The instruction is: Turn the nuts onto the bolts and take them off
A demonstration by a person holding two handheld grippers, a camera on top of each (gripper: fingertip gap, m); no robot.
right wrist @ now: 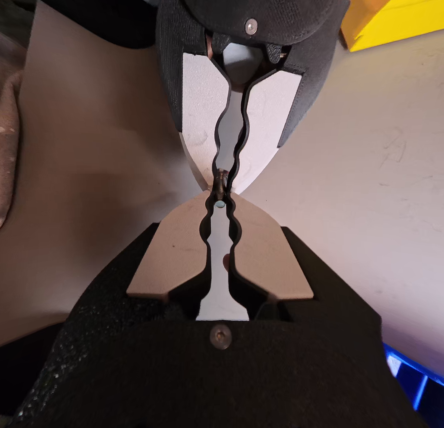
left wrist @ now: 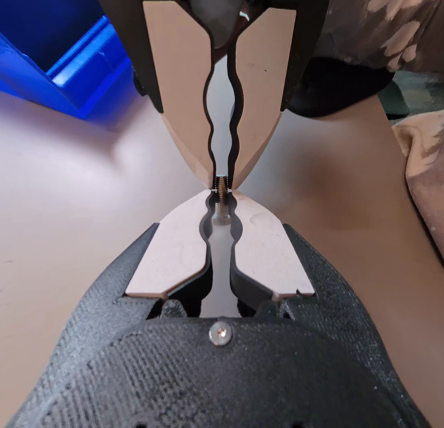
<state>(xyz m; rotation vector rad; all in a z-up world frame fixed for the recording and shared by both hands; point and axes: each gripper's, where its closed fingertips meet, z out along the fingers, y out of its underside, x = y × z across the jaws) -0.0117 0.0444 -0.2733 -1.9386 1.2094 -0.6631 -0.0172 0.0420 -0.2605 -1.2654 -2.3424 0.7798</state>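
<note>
Blue bin (left wrist: pixel 60 63) at far left on the table (left wrist: pixel 72 200). Left gripper (left wrist: pixel 221 195) fingers clenched on the bolt (left wrist: pixel 220 200) head end, right gripper (right wrist: pixel 219 197) fingers clenched on its threaded tip, tips touching above the table; nut not discernible

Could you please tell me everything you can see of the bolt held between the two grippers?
The bolt is small, silvery metal, with a threaded shaft and a rounded head. It is held level above the table, the left gripper shut on its head end. The right gripper closes around its threaded tip. No nut is clearly visible.
</note>
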